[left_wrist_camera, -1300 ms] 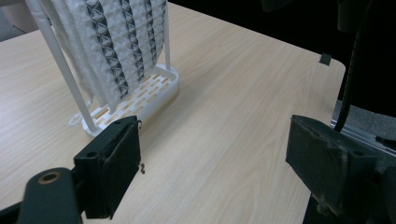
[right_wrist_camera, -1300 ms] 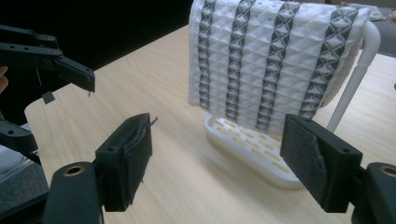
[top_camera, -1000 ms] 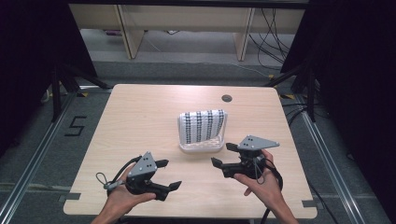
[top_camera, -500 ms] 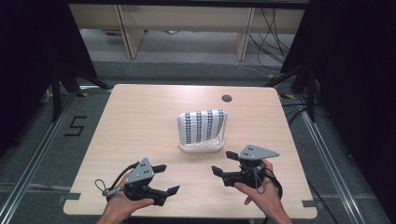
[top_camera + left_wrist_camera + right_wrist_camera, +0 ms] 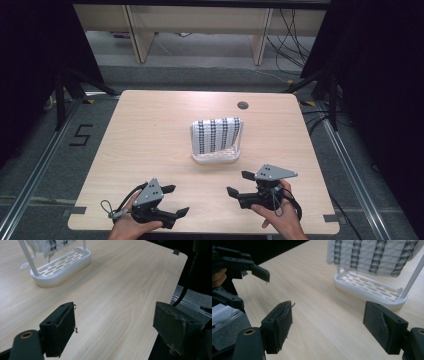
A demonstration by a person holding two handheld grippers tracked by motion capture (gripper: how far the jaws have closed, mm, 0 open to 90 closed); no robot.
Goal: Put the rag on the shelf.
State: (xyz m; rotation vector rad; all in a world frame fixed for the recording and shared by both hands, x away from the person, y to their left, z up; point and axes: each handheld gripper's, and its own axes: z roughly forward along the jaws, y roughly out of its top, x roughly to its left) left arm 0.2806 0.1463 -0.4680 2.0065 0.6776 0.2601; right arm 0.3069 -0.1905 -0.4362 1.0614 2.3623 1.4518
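From the high view, a small white rack (image 5: 216, 156) stands near the middle of the counter (image 5: 150, 130), and a cloth (image 5: 217, 134) with dark and white stripes hangs over its top bar. The left gripper (image 5: 176, 201) sits close to the near edge, toward the near left corner. Its jaws are wide apart and hold nothing. The right gripper (image 5: 241, 183) is by the near edge too, more to the right, and its jaws are also apart and empty. Both are well apart from the rack. A small round hole (image 5: 243, 105) shows near the far edge.

In the left gripper view, the two black jaws stand far apart over bare wood, and the rack (image 5: 62, 265) is farther off.

In the right gripper view, the jaws gape the same way. The cloth (image 5: 372, 256) drapes over the rack (image 5: 372, 291) ahead, and the left gripper (image 5: 249, 267) shows off to the side.

I think nothing is being worked on just now; the hands look parked. A next move would need a gripper to go forward to the cloth and close on its edge.
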